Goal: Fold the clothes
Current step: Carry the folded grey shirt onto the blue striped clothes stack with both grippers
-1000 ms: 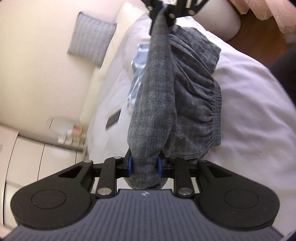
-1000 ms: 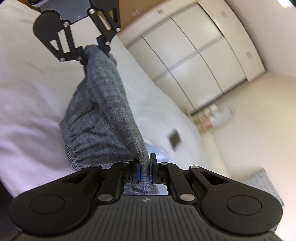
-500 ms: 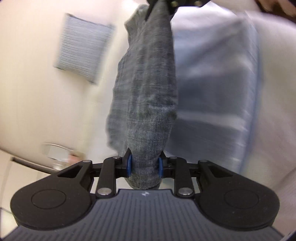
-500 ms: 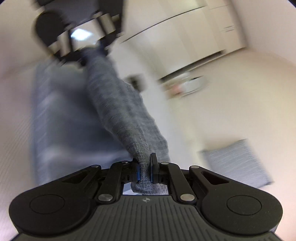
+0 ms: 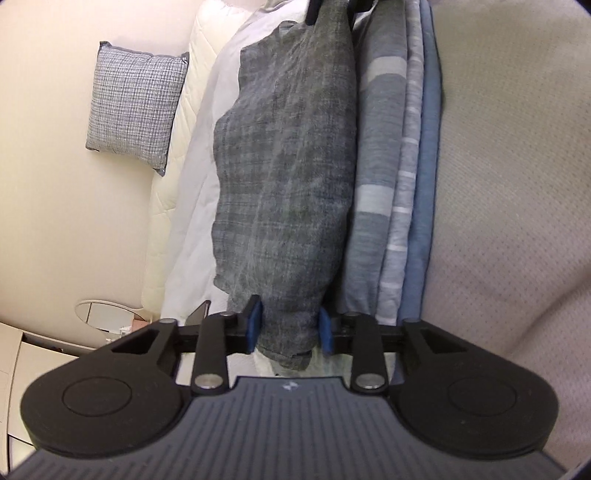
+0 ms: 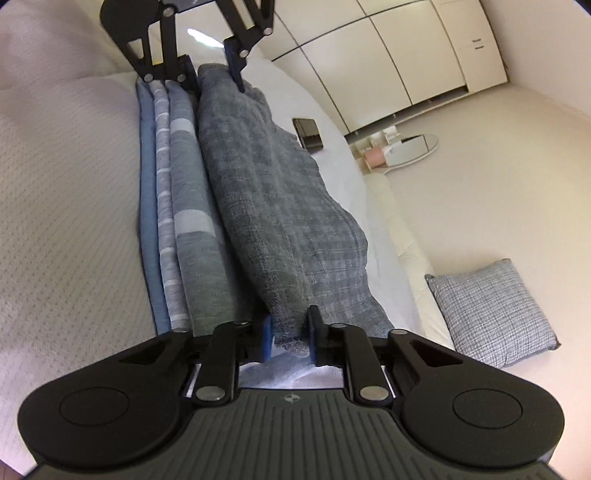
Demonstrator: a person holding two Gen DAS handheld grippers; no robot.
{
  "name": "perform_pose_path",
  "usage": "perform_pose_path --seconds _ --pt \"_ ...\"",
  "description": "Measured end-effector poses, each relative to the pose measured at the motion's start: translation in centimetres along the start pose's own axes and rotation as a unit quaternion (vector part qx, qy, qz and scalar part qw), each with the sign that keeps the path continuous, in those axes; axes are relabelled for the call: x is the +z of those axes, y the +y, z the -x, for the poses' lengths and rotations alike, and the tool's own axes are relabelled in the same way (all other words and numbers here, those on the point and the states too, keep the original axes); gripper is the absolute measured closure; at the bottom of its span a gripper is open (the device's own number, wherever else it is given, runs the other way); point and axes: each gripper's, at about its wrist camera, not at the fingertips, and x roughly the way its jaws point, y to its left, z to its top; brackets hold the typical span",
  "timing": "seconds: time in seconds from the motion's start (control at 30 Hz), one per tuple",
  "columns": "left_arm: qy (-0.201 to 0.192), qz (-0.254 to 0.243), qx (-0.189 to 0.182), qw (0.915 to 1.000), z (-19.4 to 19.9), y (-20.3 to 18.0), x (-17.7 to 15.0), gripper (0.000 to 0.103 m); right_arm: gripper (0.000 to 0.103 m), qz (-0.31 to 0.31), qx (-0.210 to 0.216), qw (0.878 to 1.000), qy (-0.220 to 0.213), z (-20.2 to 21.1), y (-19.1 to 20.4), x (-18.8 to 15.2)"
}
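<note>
A folded grey checked garment lies stretched between my two grippers. It rests on the white bed sheet, right against a stack of folded blue and grey striped clothes. My left gripper is shut on one end of the garment. At the other end my right gripper has its jaws parted, with the cloth still lying between the blue pads.
A textured white cover lies beyond the stack. A dark phone sits on the sheet near the bed's edge. On the floor are a checked cushion and a round mirror. White wardrobes line the wall.
Both grippers swung the garment across the bed and lowered it beside the folded stack. The right gripper's jaws have widened on the cloth; the left still holds it.
</note>
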Motion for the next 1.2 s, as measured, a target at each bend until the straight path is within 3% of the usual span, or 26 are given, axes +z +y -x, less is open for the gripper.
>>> perform_pose_path --seconds 0.27,0.4,0.53,1.0,1.1,1.2 --pt "-0.012 0.009 0.0 0.9999 1.4 -1.3 -0.4 0.081 0.091 -0.009 0.008 1.0 0.002 2.2 1.5 -0.2" --pt "-0.012 0.013 -0.003 0.9998 1.3 -1.6 -0.7 0.076 0.089 -0.004 0.008 1.0 0.009 2.2 1.9 -0.3" --pt "-0.022 0.033 0.0 0.9992 2.2 -1.2 -1.3 0.073 0.079 -0.005 -0.002 1.0 0.012 2.6 1.9 -0.5" --pt "-0.021 0.047 -0.005 0.9987 5.3 -0.4 -2.3 0.072 0.079 -0.047 -0.002 0.999 0.019 5.0 1.7 -0.9" --pt "-0.022 0.084 -0.005 0.9962 6.9 0.1 -3.2 0.072 0.079 -0.072 0.003 0.997 0.016 6.3 1.6 -1.0" --pt "-0.033 0.153 -0.004 0.9876 8.0 1.8 -3.5 0.072 0.079 -0.121 0.017 0.992 0.004 7.8 1.0 -0.5"
